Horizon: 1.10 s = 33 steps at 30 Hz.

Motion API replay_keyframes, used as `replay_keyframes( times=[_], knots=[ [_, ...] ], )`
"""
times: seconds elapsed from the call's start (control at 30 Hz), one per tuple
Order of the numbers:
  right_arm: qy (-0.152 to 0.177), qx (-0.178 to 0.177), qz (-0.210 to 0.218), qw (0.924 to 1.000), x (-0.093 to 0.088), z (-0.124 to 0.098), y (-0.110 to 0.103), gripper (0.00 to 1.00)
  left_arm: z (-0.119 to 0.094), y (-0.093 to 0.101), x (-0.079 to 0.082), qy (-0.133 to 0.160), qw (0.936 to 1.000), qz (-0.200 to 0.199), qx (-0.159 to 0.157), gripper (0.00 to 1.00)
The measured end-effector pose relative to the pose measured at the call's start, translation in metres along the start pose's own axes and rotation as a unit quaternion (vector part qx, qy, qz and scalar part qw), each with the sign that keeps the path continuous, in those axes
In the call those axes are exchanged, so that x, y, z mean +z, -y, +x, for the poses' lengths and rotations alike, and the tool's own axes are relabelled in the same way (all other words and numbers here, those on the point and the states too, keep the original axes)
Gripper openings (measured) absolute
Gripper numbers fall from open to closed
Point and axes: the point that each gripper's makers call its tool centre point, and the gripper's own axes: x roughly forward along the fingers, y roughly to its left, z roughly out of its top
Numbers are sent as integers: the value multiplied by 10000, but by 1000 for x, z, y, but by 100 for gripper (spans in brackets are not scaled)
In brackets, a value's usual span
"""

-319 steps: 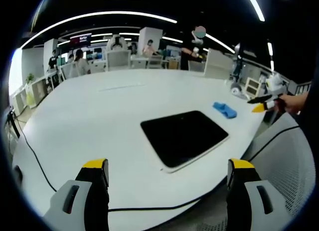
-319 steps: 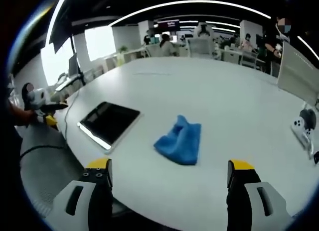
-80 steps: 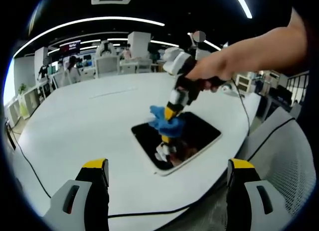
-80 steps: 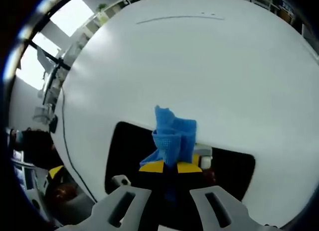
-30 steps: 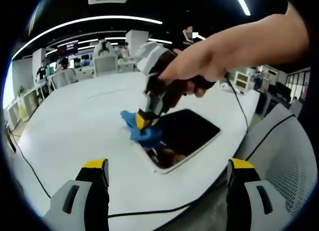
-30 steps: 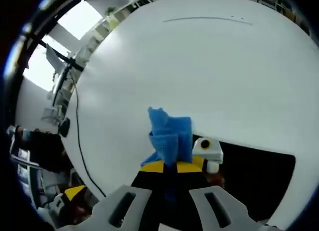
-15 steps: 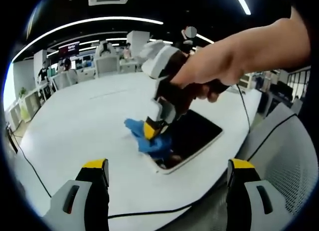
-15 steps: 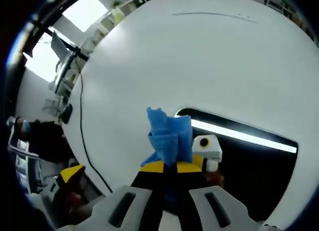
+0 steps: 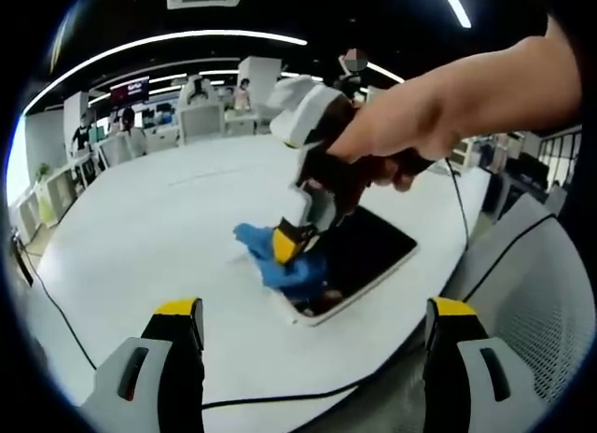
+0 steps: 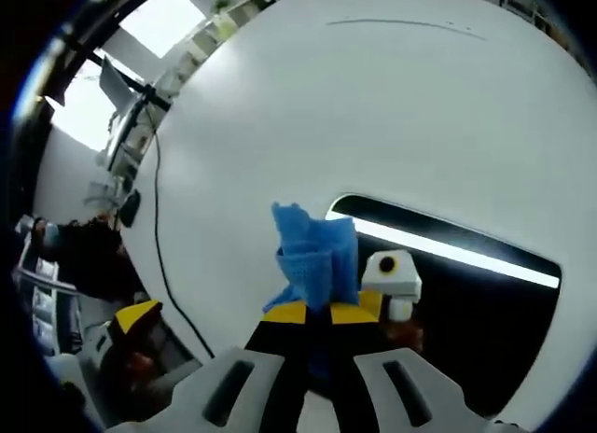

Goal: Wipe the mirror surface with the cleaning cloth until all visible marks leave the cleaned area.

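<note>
A dark rectangular mirror (image 9: 368,251) (image 10: 485,302) lies flat on the white table (image 9: 159,228). My right gripper (image 10: 314,314) is shut on a blue cleaning cloth (image 10: 317,251), pressing it onto the mirror's near-left corner. In the left gripper view a hand holds that gripper (image 9: 287,246), with the cloth (image 9: 280,260) bunched under its yellow tips. My left gripper (image 9: 314,344) stands open near the table's front edge, away from the mirror, with nothing between its fingers (image 9: 177,330).
A black cable (image 9: 65,293) runs along the table's left and front edge. A grey mesh chair (image 9: 536,302) stands at the right. Desks, chairs and people fill the office behind the table. The mirror reflects a ceiling light (image 10: 448,251).
The right gripper has slid the cloth slightly further over the mirror's near-left corner. My left gripper has stayed still and open.
</note>
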Motion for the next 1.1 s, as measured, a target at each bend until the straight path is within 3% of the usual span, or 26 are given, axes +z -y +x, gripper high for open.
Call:
replay_keyframes(
  times=[0.43, 1.1],
  knots=[
    [148, -109, 49, 9998, -11, -16, 36, 0, -1, -5, 0, 15, 9998, -40, 168, 99],
    [215, -142, 263, 9993, -28, -40, 88, 0, 0, -5, -6, -87, 9998, -163, 121, 99]
  ],
)
